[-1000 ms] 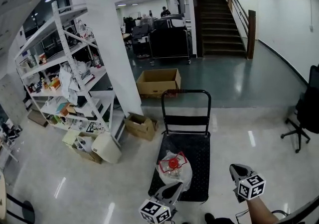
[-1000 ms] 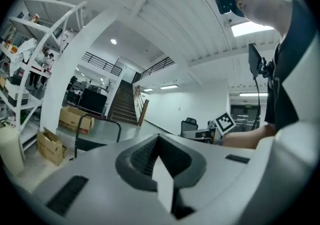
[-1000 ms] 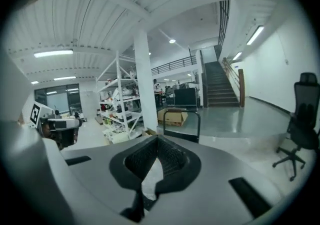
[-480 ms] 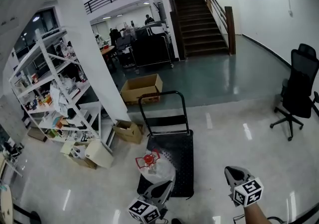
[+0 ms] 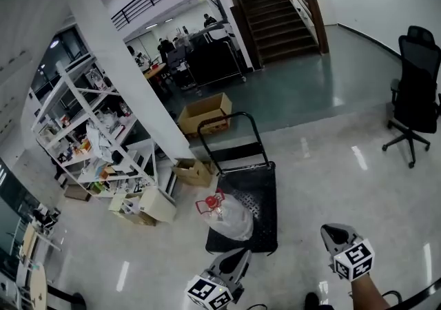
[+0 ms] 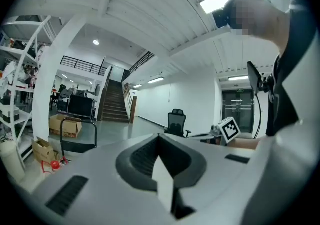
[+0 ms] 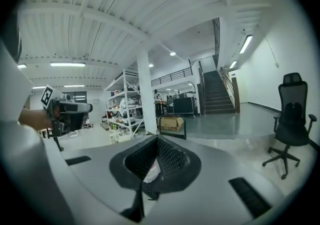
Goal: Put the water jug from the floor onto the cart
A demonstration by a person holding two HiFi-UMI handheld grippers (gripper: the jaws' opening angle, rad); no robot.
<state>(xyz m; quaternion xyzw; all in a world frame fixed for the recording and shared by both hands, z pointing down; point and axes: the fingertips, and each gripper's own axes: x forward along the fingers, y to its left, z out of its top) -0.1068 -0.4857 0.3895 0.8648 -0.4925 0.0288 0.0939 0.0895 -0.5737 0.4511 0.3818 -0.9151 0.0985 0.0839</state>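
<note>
Two claws, both clenched w/ nothing gripped. The left claw (image 5: 240, 255) sits low in the head view, jaws meeting at a point in its own view, marker cube (image 5: 209, 294) nearest the camera. It's apart from the jug, touching nothing. The right claw (image 5: 331, 231) is off to the side over bare glossy floor (image 5: 324, 171), jaws pressed together in the right gripper view too, a forearm behind it at the frame edge. Just ahead of the left claw is the water jug (image 5: 231, 218), wrapped in a clear plastic bag w/ a red cap (image 5: 209, 203) on top. It lies over the near-left corner of the cart (image 5: 260, 195), a flat black deck w/ an upright loop handle at the far end. The bag overlaps the deck's left edge, so can't tell if it rests wholly on the deck. Left of the cart are a small cardboard box (image 5: 193, 171), then a white shelving rack (image 5: 83, 129) full of clutter beside a white pillar (image 5: 120, 74). Beyond the handle is an open cardboard box (image 5: 204, 111) on darker floor. Further back are stairs (image 5: 275, 5), and well to the right a black office chair (image 5: 415, 88).
</note>
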